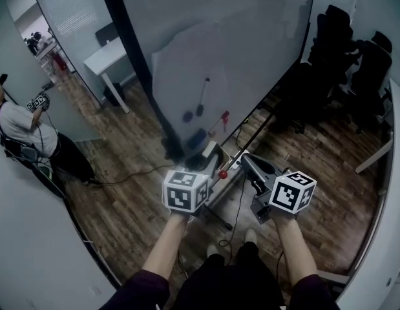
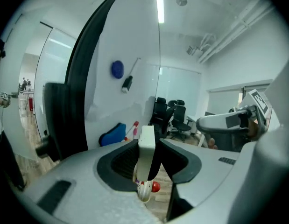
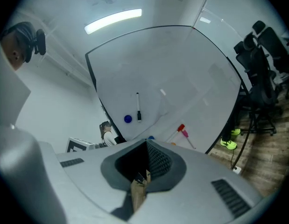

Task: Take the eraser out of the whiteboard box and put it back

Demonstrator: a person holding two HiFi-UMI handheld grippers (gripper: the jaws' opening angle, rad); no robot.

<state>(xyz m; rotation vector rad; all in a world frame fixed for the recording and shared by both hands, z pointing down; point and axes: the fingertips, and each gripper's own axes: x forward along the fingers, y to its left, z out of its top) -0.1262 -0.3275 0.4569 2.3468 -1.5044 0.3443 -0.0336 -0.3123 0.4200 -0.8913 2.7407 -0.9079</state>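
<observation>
Left gripper view shows me the flat white eraser with a dark felt face (image 2: 146, 148) standing upright, clamped between the jaws of my left gripper (image 1: 209, 154). It is in front of the big glossy whiteboard (image 2: 135, 36), apart from the rounded blue holder (image 2: 113, 135) low on that whiteboard. My right gripper (image 3: 146, 143) also faces the whiteboard, jaws together on nothing.

marker (image 1: 202, 99) beside magnet (image 1: 188, 116) on the whiteboard (image 1: 251, 37), office chairs (image 1: 342, 57) to its right, person (image 1: 22, 131) and desk (image 1: 106, 57) to its left
</observation>
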